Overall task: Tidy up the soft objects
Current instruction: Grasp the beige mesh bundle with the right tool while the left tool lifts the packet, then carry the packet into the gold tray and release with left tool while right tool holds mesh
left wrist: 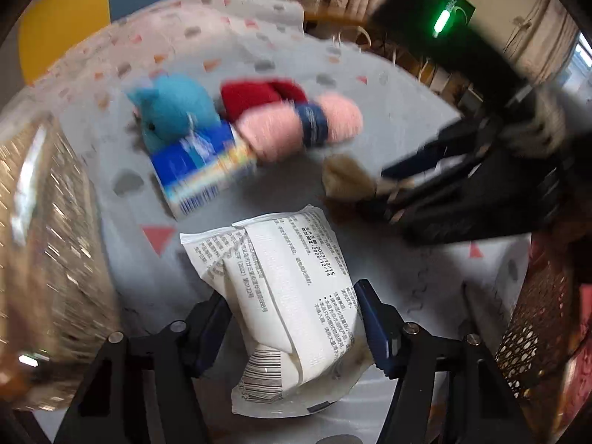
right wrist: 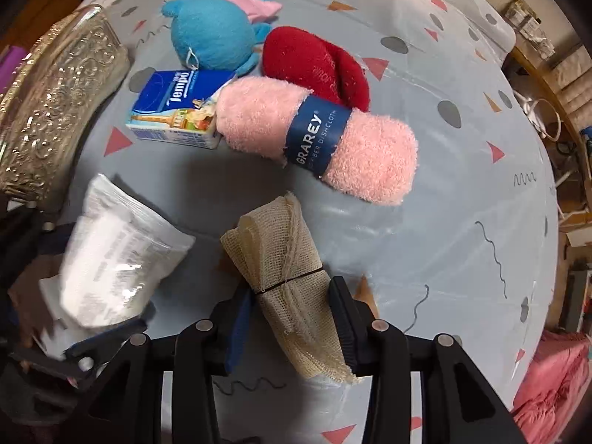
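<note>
2 handheld grippers work over a bench (right wrist: 462, 222) covered in a pale grey cloth printed with triangles, dots and squiggles.

The left gripper (left wrist: 296, 318) has its jaws closed on a white plastic tissue packet (left wrist: 285, 296), pads pressing both long sides near its barcode end. The packet's long axis runs away from the camera, its printed end pointing toward the middle of the bench. In the right wrist view the same packet (right wrist: 118, 255) appears blurred at the left, tilted off the cloth.

The right gripper (right wrist: 292, 322) points down at the bench, its jaws clamped on a rolled cream mesh cloth (right wrist: 285, 270) bound by a thin dark band. The roll's long axis runs diagonally, its free end pointing up and left toward the other items.

Beyond it lie 4 more things in a cluster: a pink dishcloth roll (right wrist: 318, 137) with a navy paper sleeve, lying diagonally with its lower end to the right; a blue Tempo tissue box (right wrist: 177, 111) touching the roll's left end; a blue plush toy (right wrist: 214, 37) behind the box; and a folded red cloth (right wrist: 314, 66) just behind the pink roll.

An embossed silver tray (right wrist: 55, 111) sits at the left edge.
</note>
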A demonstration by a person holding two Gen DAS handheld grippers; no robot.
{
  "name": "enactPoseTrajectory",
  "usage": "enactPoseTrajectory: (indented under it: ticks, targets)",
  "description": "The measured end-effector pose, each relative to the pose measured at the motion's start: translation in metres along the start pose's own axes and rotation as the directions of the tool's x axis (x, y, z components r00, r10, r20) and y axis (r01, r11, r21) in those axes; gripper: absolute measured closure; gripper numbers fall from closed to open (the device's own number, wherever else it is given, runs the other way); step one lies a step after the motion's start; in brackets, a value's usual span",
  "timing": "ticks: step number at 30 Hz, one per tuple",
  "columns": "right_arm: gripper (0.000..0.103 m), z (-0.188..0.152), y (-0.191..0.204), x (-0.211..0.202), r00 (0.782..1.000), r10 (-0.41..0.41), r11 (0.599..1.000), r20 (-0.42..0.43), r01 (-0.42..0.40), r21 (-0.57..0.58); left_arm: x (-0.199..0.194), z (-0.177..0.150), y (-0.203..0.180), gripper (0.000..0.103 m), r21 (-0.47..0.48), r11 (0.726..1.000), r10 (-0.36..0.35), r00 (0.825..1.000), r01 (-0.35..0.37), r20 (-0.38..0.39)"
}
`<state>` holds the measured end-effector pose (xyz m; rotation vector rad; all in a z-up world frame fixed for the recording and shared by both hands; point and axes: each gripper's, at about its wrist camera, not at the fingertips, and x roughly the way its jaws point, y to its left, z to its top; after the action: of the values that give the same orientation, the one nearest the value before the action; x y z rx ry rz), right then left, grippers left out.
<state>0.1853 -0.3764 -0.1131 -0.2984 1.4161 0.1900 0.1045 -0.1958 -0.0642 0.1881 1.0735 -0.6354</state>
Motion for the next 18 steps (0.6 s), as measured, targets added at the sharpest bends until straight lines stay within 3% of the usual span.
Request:
enactPoseTrajectory:
  ticks: [10, 18]
  targets:
    - [0.058, 0.013, 0.016, 0.0, 0.998, -0.049, 0.996, -0.03, 0.051, 0.079, -0.058, 0.057, 0.043, 0.037, -0.109, 0.994, 0.025, 0.992, -0.012, 0.12]
    - [0.058, 0.021, 0.025, -0.001, 0.999, -0.046, 0.991, -0.027, 0.049, 0.121, -0.127, 0.087, 0.127, 0.037, -0.259, 0.961, 0.159, 0.956, -0.093, 0.248]
